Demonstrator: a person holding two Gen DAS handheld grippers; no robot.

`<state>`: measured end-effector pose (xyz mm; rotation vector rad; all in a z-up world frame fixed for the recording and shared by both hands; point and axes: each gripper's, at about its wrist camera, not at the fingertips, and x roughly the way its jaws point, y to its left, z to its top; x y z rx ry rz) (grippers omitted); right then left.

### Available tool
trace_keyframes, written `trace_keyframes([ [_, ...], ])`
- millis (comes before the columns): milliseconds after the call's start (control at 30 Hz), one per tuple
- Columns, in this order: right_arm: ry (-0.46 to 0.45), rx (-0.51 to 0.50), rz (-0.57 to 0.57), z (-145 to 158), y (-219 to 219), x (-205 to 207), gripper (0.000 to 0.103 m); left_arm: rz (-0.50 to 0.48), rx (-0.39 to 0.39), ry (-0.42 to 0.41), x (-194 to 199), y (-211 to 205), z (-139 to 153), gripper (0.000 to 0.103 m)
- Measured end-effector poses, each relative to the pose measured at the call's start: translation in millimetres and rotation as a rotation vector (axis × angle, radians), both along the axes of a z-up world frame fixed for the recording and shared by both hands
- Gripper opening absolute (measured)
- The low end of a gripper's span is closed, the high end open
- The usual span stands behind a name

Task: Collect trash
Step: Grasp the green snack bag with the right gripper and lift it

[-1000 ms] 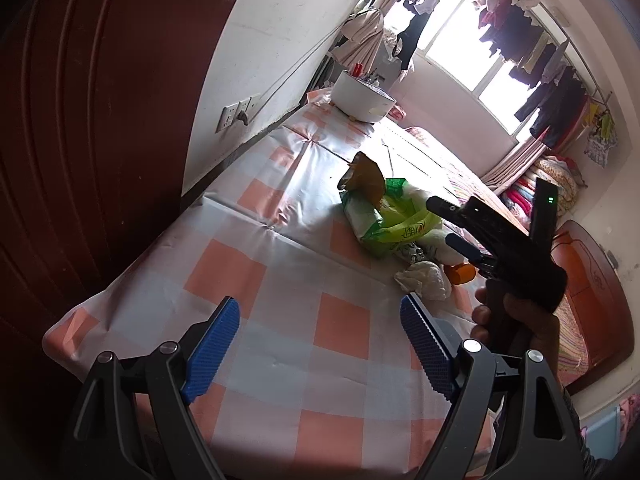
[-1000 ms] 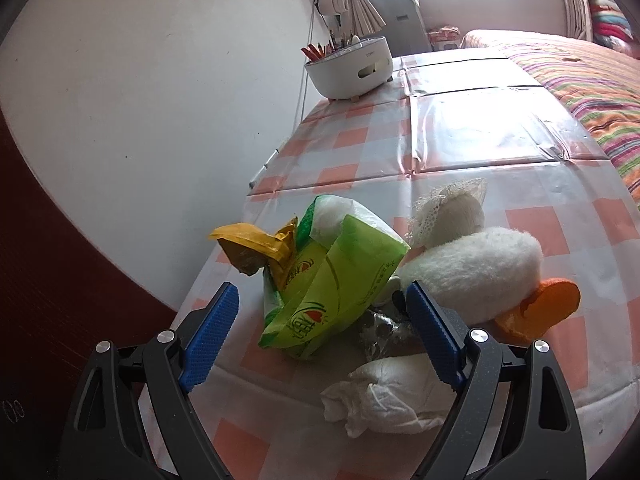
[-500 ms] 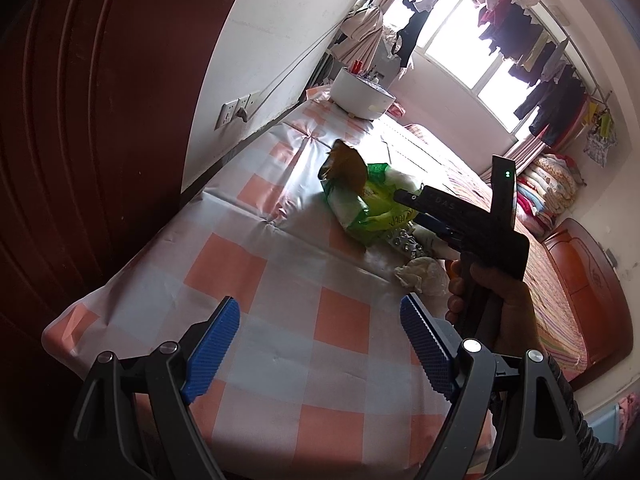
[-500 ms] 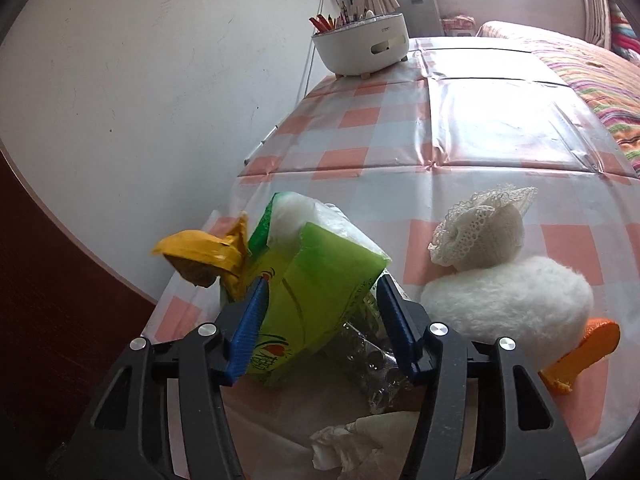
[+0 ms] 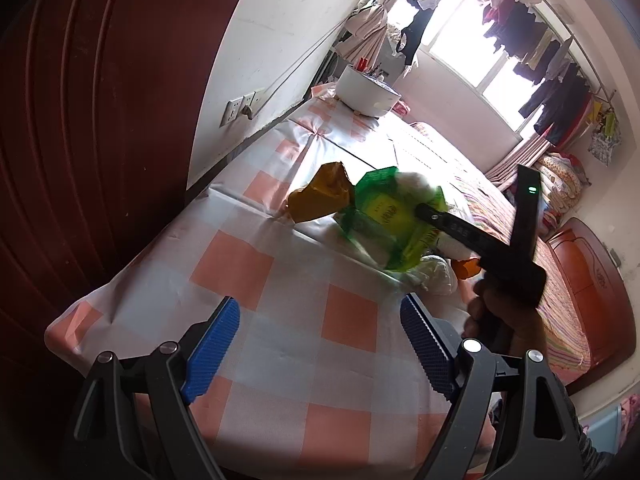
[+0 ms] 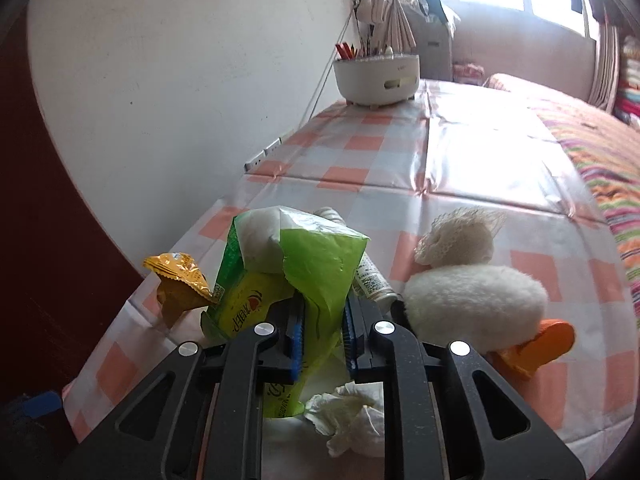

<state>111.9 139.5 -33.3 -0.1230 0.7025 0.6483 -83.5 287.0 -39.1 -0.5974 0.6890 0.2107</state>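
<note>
My right gripper (image 6: 322, 330) is shut on a green plastic bag (image 6: 296, 280) with white stuff inside and holds it off the checked table (image 6: 472, 160). The bag shows blurred in the left wrist view (image 5: 384, 220), with the right gripper (image 5: 424, 212) behind it. A yellow wrapper (image 6: 178, 280) sits left of the bag and also shows in the left wrist view (image 5: 320, 196). A crumpled white tissue (image 6: 352, 416) lies below the bag. My left gripper (image 5: 320, 340) is open and empty over the table's near end.
A white plush duck (image 6: 476, 304) with an orange beak lies right of the bag. A small bottle (image 6: 370, 278) lies behind the bag. A white utensil holder (image 6: 376, 76) stands at the far end. The wall runs along the left, a bed along the right.
My right gripper closed on the green bag and lifted it off the table. The left gripper stayed open and barely moved.
</note>
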Motion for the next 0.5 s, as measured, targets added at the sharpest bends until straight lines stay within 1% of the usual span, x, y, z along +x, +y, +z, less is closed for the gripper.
trace_keyframes([
  [133, -0.164, -0.028, -0.003, 26, -13, -34, 0.015, -0.013, 0.022, 0.007, 3, -4, 0, 0.08],
  [200, -0.223, -0.036, -0.013, 35, -22, -48, 0.015, -0.03, 0.043, 0.008, 6, -8, 1, 0.08],
  [300, -0.249, -0.008, -0.022, 46, -39, -64, 0.015, -0.053, 0.08, 0.009, 13, -13, 4, 0.08],
  [500, -0.237, 0.078, -0.053, 57, -81, -99, 0.015, -0.096, 0.139, -0.02, 41, -9, 7, 0.08],
])
